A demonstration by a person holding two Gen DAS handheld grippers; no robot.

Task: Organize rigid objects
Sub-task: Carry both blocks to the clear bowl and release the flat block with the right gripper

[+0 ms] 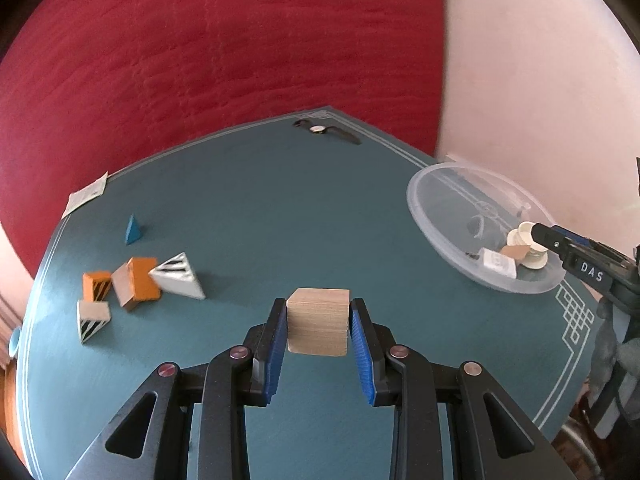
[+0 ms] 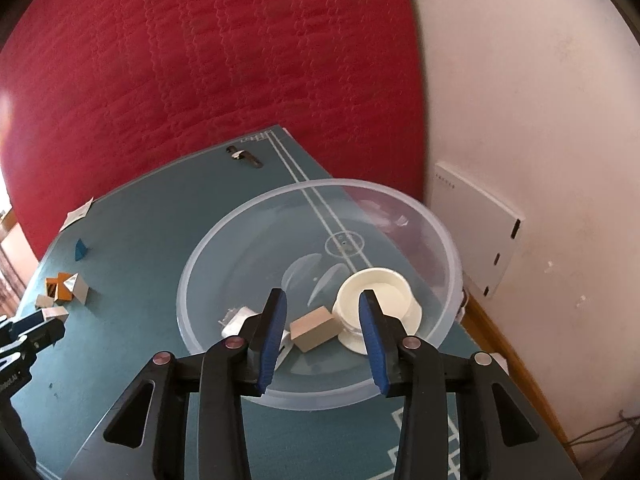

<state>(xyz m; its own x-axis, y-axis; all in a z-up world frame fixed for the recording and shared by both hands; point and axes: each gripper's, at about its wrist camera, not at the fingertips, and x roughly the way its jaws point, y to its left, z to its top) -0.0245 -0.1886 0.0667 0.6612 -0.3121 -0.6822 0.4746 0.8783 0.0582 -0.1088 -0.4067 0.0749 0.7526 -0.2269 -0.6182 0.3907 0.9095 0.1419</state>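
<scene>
Wooden cube (image 1: 318, 322) pinched in left claw (image 1: 319, 312); right claw (image 2: 323, 312) spread above bowl (image 2: 224, 240), clearer in right view.

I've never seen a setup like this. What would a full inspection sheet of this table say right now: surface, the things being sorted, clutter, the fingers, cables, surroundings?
Surface: teal table with pale border lines.
Job's things: clear plastic bowl holding a wooden block, a cream cup and a white piece; a plain wooden cube held above the table; orange, striped and blue blocks loose at the left.
Clutter: wristwatch at the far edge; paper card at the left corner.
Grippers: left gripper has its fingers shut on the cube; right gripper is open over the bowl, nothing between its fingers.
Cables: thin wires on the floor by the wall.
Surroundings: red quilted fabric, pale wall, white panel.
</scene>
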